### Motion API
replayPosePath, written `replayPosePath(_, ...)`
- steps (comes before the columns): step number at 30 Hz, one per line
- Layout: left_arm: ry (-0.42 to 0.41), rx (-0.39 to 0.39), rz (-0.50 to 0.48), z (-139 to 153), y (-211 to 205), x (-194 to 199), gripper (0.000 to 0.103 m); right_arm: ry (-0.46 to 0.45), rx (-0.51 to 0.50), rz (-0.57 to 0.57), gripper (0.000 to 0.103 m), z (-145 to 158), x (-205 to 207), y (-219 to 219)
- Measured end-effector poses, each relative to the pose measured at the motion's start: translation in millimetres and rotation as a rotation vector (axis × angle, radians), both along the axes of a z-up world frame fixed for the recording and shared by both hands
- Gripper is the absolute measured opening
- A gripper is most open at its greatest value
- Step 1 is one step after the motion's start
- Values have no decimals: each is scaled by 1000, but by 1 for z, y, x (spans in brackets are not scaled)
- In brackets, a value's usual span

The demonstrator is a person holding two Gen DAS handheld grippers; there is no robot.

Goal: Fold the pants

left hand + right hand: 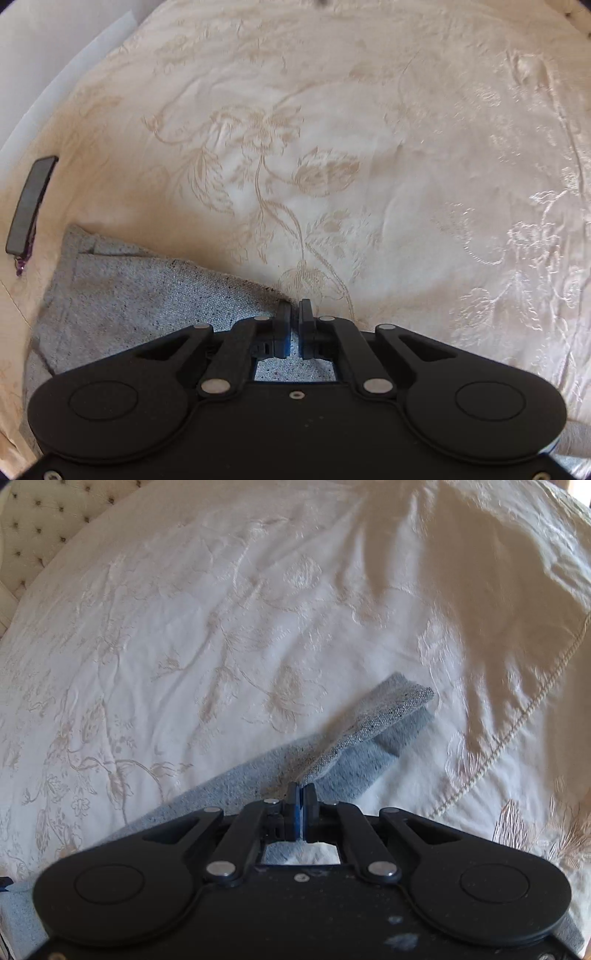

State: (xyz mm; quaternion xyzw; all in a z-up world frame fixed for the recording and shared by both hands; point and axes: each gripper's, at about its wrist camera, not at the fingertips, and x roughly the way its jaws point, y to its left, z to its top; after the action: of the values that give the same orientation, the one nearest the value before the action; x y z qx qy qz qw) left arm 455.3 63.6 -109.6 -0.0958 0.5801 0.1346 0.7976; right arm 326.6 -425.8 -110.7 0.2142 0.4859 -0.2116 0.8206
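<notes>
A cream bedspread [332, 147] with a woven floral pattern covers the bed. A dark flat phone [31, 206] lies near its left edge. A tufted cream headboard [40, 520] shows at the upper left.

A cream satin bedspread woven with a floral pattern [314, 155] covers the bed and fills the ground ahead of both tongs, lightly creased and shiny where light strikes it to the right. A white wall [55, 48] rises at the far left in the left wrist view. In the right wrist view, a cream button-tufted headboard [40, 520] stands far left, twisted cord piping [517, 720] edges the spread at right, and a broad shadow [498, 590] falls ahead to the right.
</notes>
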Motion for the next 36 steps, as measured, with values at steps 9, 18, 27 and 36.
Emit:
replayPosePath(9, -247, -37, -95, 87, 21, -147, 4, -235, 16, 14, 1, 105, -80, 2)
replayPosePath(18, 39, 31, -207, -21, 1, -278, 3, 182, -13, -122, 1, -15, -222, 17)
replayPosePath(27, -56, -16, -259, 8, 13, -277, 3, 94, -92, -136, 1, 0, -249, 34)
replayPosePath(36, 14, 35, -292, -22, 6, -305, 3, 83, -70, -225, 5, -13, -306, 14)
